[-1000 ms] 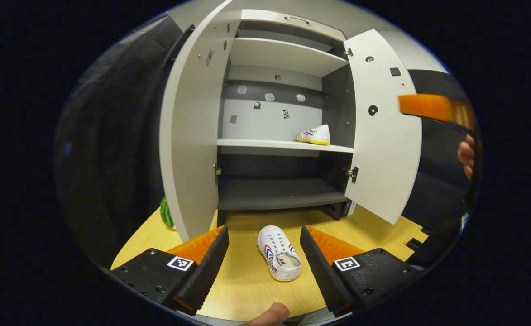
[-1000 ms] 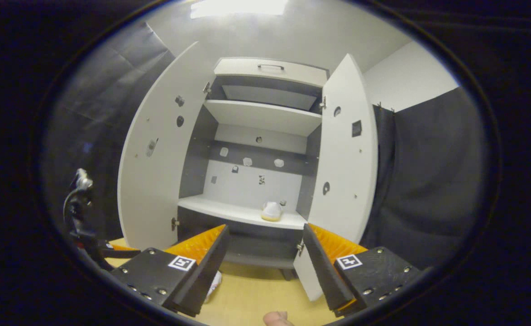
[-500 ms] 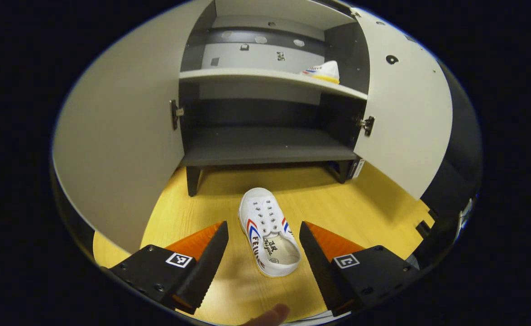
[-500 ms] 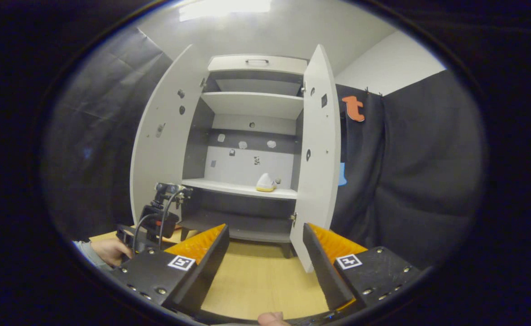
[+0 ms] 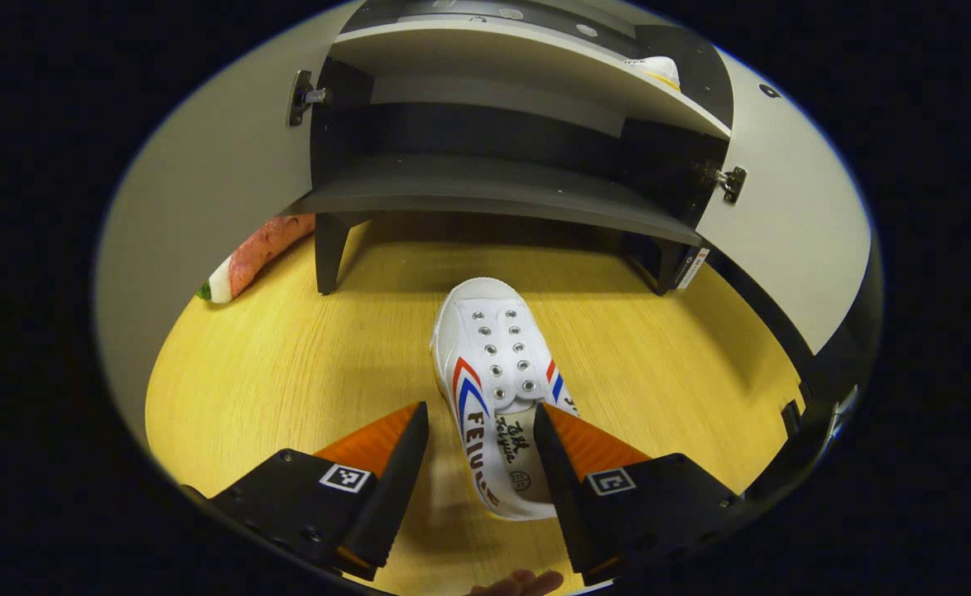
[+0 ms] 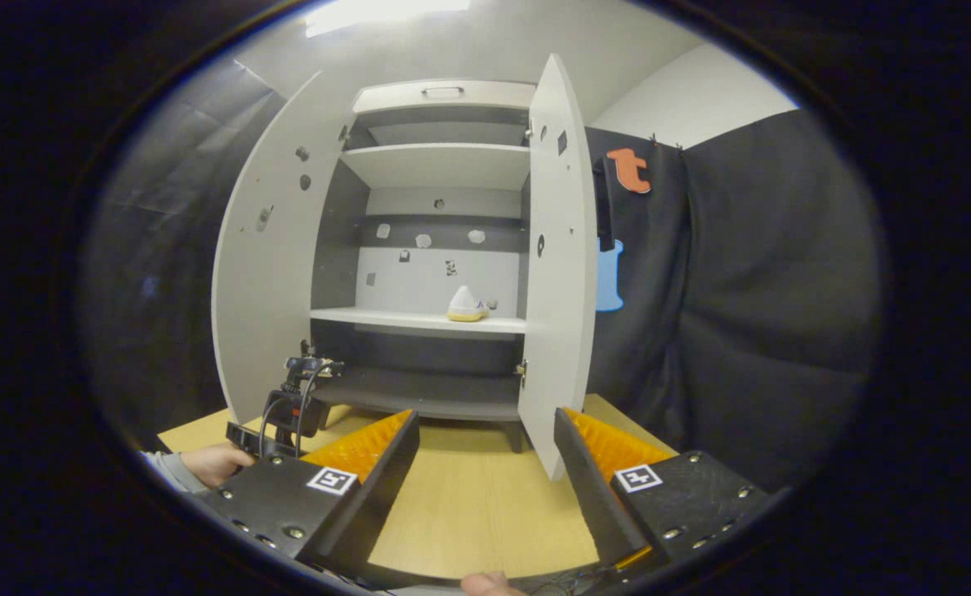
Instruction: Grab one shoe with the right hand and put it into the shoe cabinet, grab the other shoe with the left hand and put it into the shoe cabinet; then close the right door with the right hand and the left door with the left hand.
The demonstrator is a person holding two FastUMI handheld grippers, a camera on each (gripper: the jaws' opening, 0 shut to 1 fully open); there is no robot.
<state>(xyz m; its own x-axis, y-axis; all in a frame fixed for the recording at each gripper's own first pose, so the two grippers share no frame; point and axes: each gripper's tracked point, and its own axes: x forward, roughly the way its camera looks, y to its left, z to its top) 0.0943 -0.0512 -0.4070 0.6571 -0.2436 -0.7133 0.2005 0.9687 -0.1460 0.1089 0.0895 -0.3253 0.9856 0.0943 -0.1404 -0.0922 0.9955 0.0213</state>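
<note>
A white shoe (image 5: pixel 493 364) with red and blue stripes lies on the wooden floor, toe toward the shoe cabinet (image 5: pixel 485 194). My left gripper (image 5: pixel 479 411) is open and low over it, its fingers straddling the heel; a gap shows on the left side. The other shoe (image 5: pixel 657 69) sits on the pale middle shelf, seen as well in the right gripper view (image 6: pixel 466 305). My right gripper (image 6: pixel 485 422) is open and holds nothing, back from the cabinet in front of the right door (image 6: pixel 555 265). Both doors stand wide open.
The left door (image 5: pixel 204 182) swings out at the left and the right door (image 5: pixel 783 232) at the right. A long reddish toy vegetable (image 5: pixel 257 248) lies on the floor beside the cabinet's left leg. In the right gripper view a hand (image 6: pixel 208 463) holds the left gripper low at the left.
My left gripper has dropped and moved forward until its fingers straddle the shoe's heel, and they stand a little closer together. My right gripper has shifted rightward, so the right door appears more edge-on.
</note>
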